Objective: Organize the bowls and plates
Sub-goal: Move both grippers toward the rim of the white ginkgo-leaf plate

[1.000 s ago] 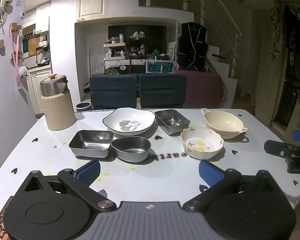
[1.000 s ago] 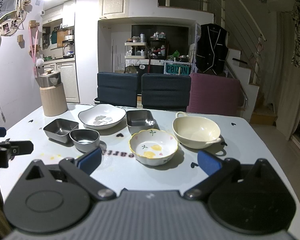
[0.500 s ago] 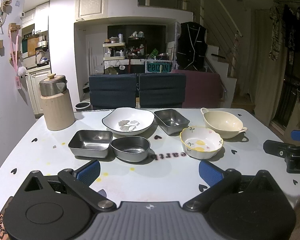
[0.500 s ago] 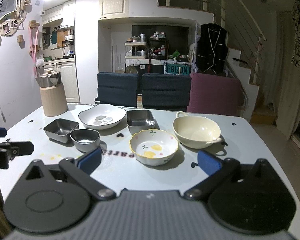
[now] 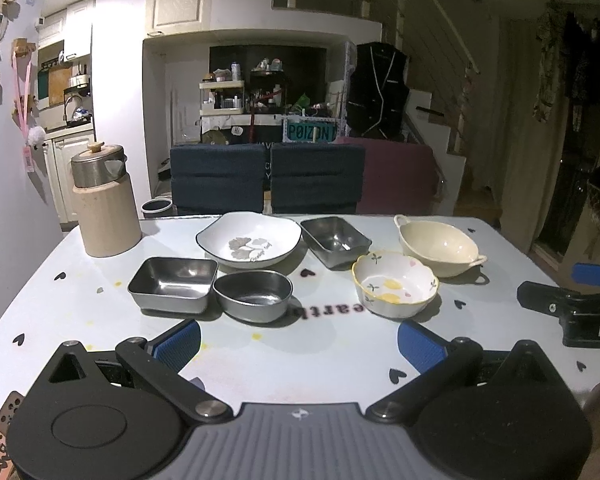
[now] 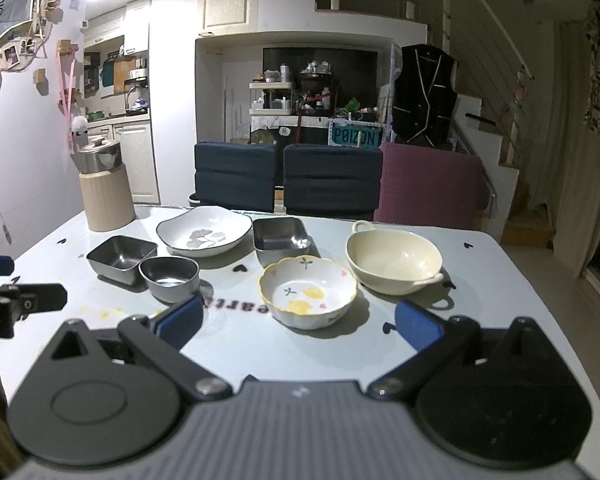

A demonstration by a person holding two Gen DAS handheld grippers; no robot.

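Several dishes sit on the white table [image 5: 300, 364]: a rectangular steel tray [image 5: 173, 283], an oval steel bowl [image 5: 254, 294], a white leaf-print plate [image 5: 249, 245], a second steel tray [image 5: 335, 240], a yellow-rimmed flowered bowl [image 5: 395, 287] and a cream two-handled bowl [image 5: 439, 246]. My left gripper [image 5: 299, 344] is open, low over the near edge, short of the oval bowl. My right gripper [image 6: 299, 320] is open too, with the flowered bowl [image 6: 308, 295] just ahead between its fingers and the cream bowl [image 6: 394, 258] behind to the right. Each gripper holds nothing.
A beige jug with a steel lid [image 5: 105, 205] stands at the table's far left corner. Two dark blue chairs [image 5: 266, 180] and a maroon one [image 5: 398, 178] line the far side. The right gripper [image 5: 576, 308] shows at the left view's right edge.
Both views barely shift; the left gripper has drifted very slightly. No dish has moved and both grippers stay open.
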